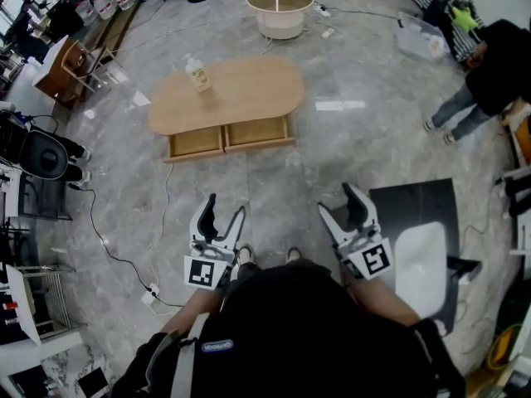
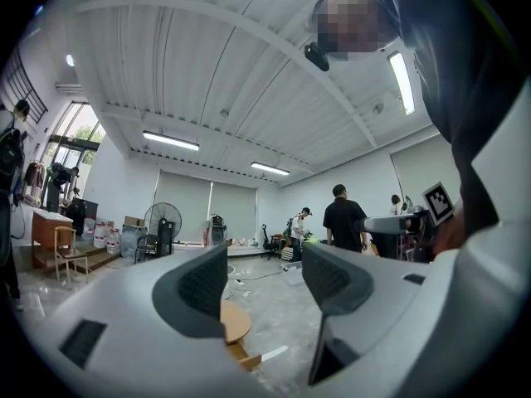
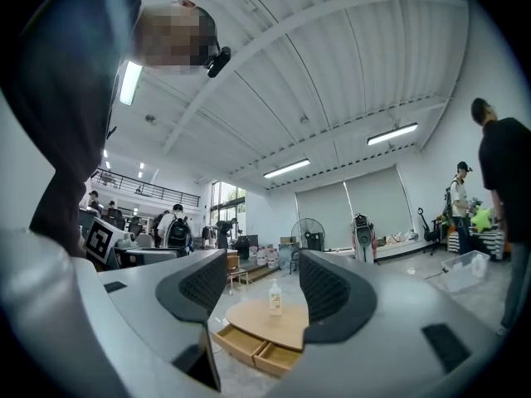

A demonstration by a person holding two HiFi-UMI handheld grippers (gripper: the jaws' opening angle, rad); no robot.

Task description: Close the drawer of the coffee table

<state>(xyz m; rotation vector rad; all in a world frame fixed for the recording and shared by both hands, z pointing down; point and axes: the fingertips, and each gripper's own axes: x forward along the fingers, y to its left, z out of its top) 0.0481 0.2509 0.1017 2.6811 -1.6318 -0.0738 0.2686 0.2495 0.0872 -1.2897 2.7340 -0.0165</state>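
Note:
An oval wooden coffee table (image 1: 236,98) stands on the grey floor some way ahead of me. Its two front drawers, the left drawer (image 1: 197,143) and the right drawer (image 1: 259,132), are both pulled out. A pump bottle (image 1: 197,75) stands on the top. My left gripper (image 1: 226,206) and right gripper (image 1: 336,199) are held near my body, well short of the table, both open and empty. In the right gripper view the table (image 3: 274,322), its drawers (image 3: 253,348) and the bottle (image 3: 275,297) show between the jaws of the right gripper (image 3: 251,284). The left gripper (image 2: 264,284) frames only the table's end (image 2: 236,322).
A round white side table (image 1: 280,9) stands beyond the coffee table. A person (image 1: 489,73) stands at the far right. A black mat with a white panel (image 1: 423,251) lies right of my right gripper. A cable (image 1: 124,259) trails over the floor at the left, near a black chair (image 1: 46,156).

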